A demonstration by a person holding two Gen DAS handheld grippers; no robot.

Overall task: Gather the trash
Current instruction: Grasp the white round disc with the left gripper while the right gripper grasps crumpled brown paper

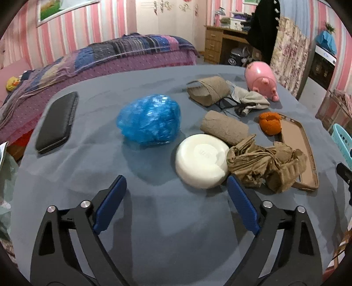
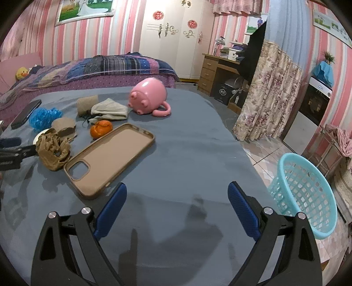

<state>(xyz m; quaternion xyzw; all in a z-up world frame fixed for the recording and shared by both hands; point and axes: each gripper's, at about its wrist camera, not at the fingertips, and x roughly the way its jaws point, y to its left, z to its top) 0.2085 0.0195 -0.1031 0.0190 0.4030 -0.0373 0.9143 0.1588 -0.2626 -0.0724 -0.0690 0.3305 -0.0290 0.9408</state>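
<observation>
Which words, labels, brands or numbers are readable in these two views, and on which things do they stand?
No text can be read with certainty.
White round dish: faint embossed mark in its centre, too blurred to read.
Dark box under the desk: a pale logo, too small to read.
White appliance: a small blue label, too small to read.
Red wardrobe decorations: ornaments, no legible characters.
</observation>
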